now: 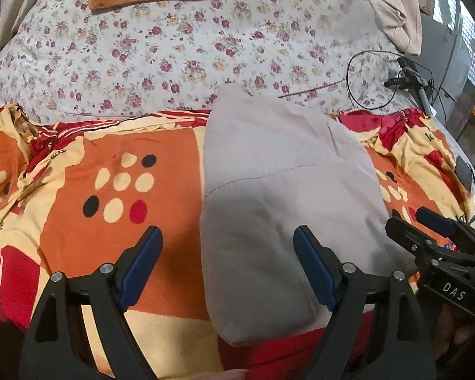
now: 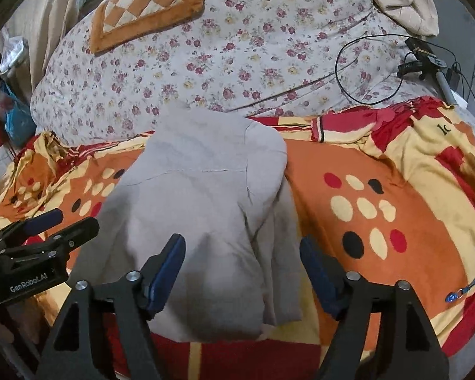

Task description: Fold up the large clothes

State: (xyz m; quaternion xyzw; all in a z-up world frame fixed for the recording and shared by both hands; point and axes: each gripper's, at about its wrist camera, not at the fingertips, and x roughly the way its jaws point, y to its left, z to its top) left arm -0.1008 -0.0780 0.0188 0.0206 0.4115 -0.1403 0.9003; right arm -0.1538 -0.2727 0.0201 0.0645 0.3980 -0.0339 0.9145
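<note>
Garment point(image 2: 202, 221) folded on blanket point(image 2: 364, 174), tools apart

Left tongs point(image 1: 228, 237): black plastic two-finger frame with blue rubber pads and silver pivot bolts; pitched downward. Jaws spread wide, nothing pressed between the pads; left pad point(image 1: 142, 262) and right pad stand well apart. In the right wrist view the same tongs point(image 2: 57, 221) enter from the left edge, seen side-on, white lettering on the black body.

Right tongs point(image 2: 242, 253): same build, black frame, blue pads, silver bolts; pitched downward. Jaws parted, pads clear of any contact; one blue pad point(image 2: 166, 275) at each side of the gap. In the left wrist view these tongs point(image 1: 421, 218) enter from the right edge, just beside the left pair, white lettering on the body.
</note>
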